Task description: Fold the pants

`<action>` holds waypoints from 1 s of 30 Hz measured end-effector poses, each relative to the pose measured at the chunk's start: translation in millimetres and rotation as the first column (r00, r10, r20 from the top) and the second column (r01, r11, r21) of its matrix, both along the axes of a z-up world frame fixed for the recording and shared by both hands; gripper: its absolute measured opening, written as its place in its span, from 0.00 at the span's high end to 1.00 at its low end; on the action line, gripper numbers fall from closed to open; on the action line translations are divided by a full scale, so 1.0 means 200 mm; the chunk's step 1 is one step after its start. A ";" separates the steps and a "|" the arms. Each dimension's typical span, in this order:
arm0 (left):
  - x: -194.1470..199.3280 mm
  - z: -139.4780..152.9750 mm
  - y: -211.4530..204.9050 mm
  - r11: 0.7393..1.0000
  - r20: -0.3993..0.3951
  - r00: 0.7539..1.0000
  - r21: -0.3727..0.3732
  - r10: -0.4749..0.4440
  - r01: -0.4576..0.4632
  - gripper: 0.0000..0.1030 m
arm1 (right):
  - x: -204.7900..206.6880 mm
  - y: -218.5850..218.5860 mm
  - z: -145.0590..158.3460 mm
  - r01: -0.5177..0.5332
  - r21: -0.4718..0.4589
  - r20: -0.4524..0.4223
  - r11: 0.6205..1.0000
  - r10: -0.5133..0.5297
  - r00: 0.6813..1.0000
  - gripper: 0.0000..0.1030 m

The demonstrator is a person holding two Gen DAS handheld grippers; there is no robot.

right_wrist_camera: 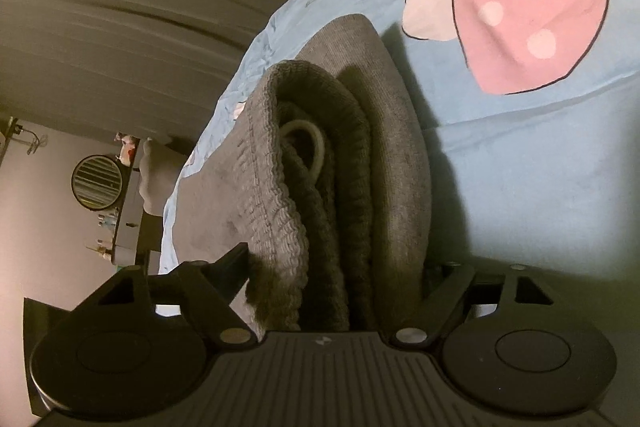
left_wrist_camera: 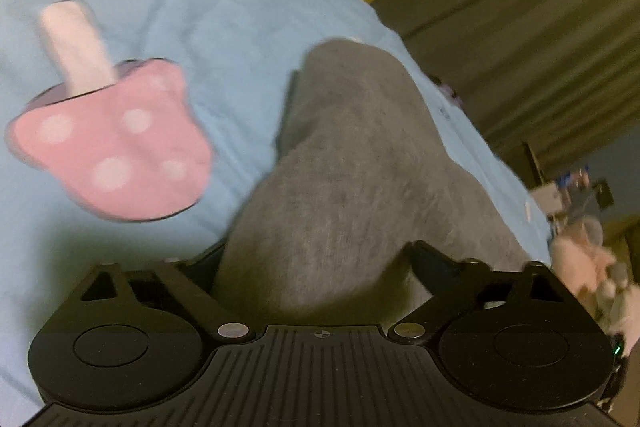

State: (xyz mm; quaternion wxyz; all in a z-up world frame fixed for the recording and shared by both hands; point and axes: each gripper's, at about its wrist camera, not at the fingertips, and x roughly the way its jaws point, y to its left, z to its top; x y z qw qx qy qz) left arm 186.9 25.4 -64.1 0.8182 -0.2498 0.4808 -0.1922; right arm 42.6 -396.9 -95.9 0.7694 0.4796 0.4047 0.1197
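The grey pants lie folded into a thick bundle on a light blue bed sheet. My left gripper has its jaws wide apart, and a mound of grey fabric fills the gap and hides the fingertips. In the right wrist view the pants show as stacked layers, with the ribbed waistband and a white drawstring loop facing me. My right gripper straddles this stack with wide jaws, and the fabric looks loose and unsqueezed.
A pink spotted mushroom print marks the sheet beside the pants. The bed edge runs close to the bundle. Beyond the edge are a round slatted object, a shelf with small items and a pale plush shape.
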 end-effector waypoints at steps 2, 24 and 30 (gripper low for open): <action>0.02 -0.01 -0.05 0.999 0.040 0.999 0.042 -0.018 0.017 0.16 | 0.01 0.02 0.00 -0.005 -0.025 0.008 1.000 0.005 1.000 0.11; 0.00 0.30 -0.25 0.997 0.327 0.943 0.023 0.068 -0.080 0.76 | 0.02 0.12 0.34 0.206 -0.215 0.325 0.954 -0.129 0.937 0.47; 0.06 0.24 -0.23 0.919 0.306 0.920 0.230 0.243 -0.319 0.25 | 0.12 0.07 0.26 0.315 -0.470 0.234 0.824 -0.228 0.945 0.16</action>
